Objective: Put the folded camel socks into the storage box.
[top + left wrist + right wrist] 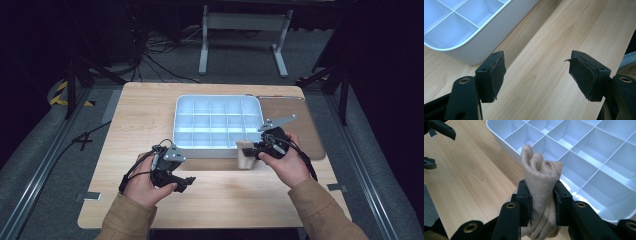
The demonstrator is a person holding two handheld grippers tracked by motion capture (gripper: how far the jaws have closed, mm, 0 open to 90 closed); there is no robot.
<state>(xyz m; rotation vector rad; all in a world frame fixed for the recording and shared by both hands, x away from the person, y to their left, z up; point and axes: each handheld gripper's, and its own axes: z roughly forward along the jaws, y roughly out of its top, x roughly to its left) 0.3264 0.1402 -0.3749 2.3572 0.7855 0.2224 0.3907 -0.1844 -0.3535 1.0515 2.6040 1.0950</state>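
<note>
A rolled beige sock (541,187) sits pinched between the two black jaws of my right gripper (542,202), its top bulging above the pads. From above, the same sock (245,154) hangs at the near edge of the white divided tray (218,150), with my right gripper (252,150) shut on it. My left gripper (184,184) rests low over the wooden table at the left front, jaws wide apart. Between its pads (496,77) I see nothing but bare wood, and the tray's rounded corner (471,53) lies just ahead of it.
The tray (499,135) has several empty compartments and stands mid-table. A brown mat (300,125) lies under its right side. A metal stand (245,22) and cables sit on the floor beyond the table (140,115).
</note>
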